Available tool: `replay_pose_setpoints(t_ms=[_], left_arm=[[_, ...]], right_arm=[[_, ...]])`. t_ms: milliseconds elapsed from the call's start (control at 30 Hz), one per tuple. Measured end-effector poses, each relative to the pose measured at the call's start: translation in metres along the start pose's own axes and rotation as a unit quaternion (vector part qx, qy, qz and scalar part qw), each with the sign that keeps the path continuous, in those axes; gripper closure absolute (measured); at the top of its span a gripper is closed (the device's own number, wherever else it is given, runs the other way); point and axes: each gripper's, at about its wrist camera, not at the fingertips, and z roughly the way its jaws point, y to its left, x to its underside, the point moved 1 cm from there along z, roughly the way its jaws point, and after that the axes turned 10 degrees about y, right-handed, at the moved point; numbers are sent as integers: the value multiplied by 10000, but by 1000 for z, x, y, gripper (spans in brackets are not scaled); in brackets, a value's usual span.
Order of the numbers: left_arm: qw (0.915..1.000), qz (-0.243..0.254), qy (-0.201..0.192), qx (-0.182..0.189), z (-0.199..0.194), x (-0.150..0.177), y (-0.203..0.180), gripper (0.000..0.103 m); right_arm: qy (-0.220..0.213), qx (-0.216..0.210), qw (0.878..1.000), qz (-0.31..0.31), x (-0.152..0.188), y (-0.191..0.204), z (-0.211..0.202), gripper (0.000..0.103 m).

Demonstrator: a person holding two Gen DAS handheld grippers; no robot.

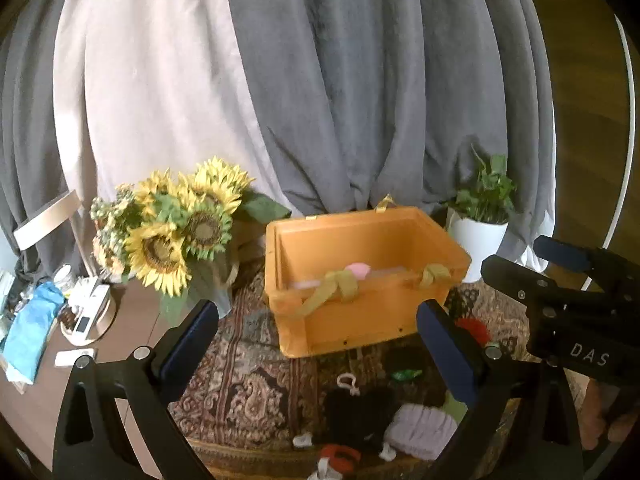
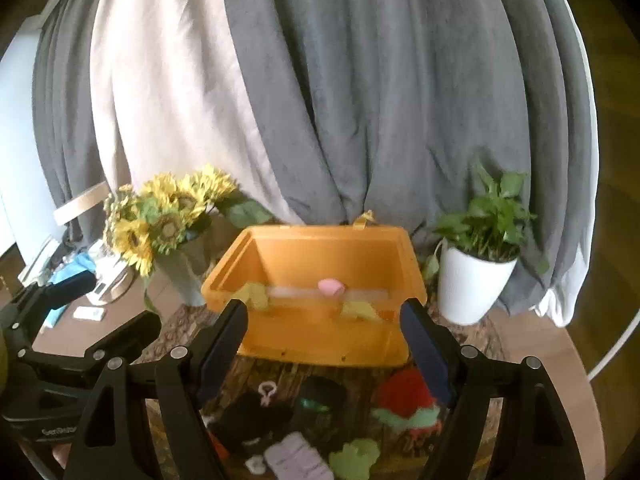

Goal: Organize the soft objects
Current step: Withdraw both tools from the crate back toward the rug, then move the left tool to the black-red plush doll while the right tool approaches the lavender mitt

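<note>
An orange fabric bin stands on the patterned cloth, also in the right wrist view. A pink soft item lies inside it. Before the bin lie soft toys: a black plush, a lilac knitted piece, a red plush, and a green one. My left gripper is open and empty, above the toys. My right gripper is open and empty, just before the bin.
A sunflower bouquet in a vase stands left of the bin. A potted green plant in a white pot stands to its right. A cluttered wooden table lies at far left. Grey and white curtains hang behind.
</note>
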Motion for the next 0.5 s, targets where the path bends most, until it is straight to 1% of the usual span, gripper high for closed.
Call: replay_pose_setpoints(t_ms=[100, 200, 333, 500], left_arm=[[9999, 56, 55, -65, -3, 12, -1, 2], [9998, 89, 180, -46, -3, 22, -2, 2], [9992, -10, 389, 39, -1, 35, 0, 2], [9974, -3, 709, 94, 7, 53, -1, 2]], right_arm=[[82, -20, 10000, -28, 13, 3, -2, 24], [213, -43, 9997, -128, 24, 8, -2, 24], [366, -75, 9991, -183, 36, 11, -1, 24], [613, -105, 9977, -280, 50, 15, 5, 24]])
